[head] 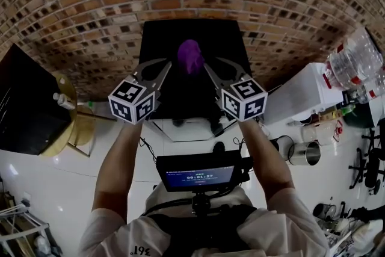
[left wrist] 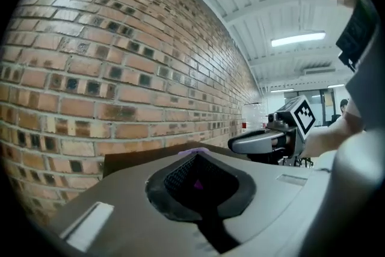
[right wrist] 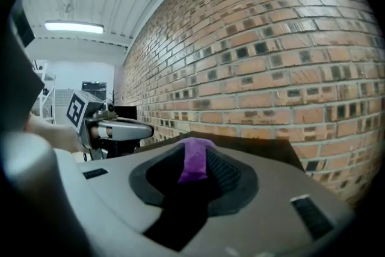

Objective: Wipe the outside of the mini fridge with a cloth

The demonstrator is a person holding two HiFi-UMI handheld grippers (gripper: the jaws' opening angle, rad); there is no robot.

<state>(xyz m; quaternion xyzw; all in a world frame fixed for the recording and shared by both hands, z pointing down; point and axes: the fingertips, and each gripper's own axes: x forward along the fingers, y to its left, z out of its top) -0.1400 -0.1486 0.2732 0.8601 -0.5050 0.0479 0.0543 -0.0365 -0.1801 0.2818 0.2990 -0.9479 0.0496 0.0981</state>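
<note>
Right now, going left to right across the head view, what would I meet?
Dark cabinet → gold round table → left hand-held gripper → purple cloth → right hand-held gripper → steel cup → water bottles.

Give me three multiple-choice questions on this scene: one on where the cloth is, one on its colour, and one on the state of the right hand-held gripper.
1. Where is the cloth?
A. In a drawer.
B. Over the black mini fridge, between the left hand-held gripper and the right hand-held gripper.
C. Hanging from the ceiling.

2. What colour is the cloth?
A. Green.
B. White.
C. Purple.

3. What state is the right hand-held gripper in?
A. Closed on the cloth.
B. Wide open and empty.
C. Out of view.

Answers:
1 B: the head view shows it between both tips, above the fridge.
2 C: every view shows it purple.
3 A: the right gripper view shows the cloth pinched between the jaws.
</note>
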